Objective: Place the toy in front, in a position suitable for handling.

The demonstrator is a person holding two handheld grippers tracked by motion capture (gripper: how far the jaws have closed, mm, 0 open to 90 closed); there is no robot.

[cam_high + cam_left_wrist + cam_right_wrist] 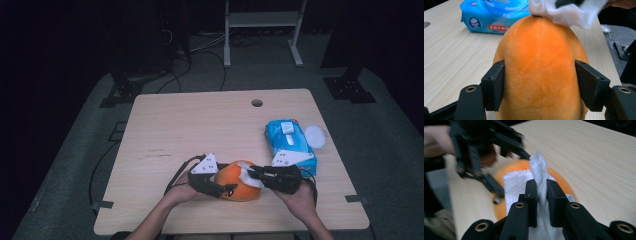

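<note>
nearest the person, at the counter's (165, 120) six o'clock edge, lies an orange plush toy (239, 181). the left gripper (223, 189) comes at it from nine o'clock, its jaws pressed against both flanks of the toy, clamping it. the right gripper (251, 173) reaches in from three o'clock, pinched tight on a white wipe (540, 173) that is bunched between its pads and lies on top of the toy. farther back, toward two o'clock, a blue wipe pack (291, 139) rests flat on the counter with a white lid (315, 135) just beside it.
</note>
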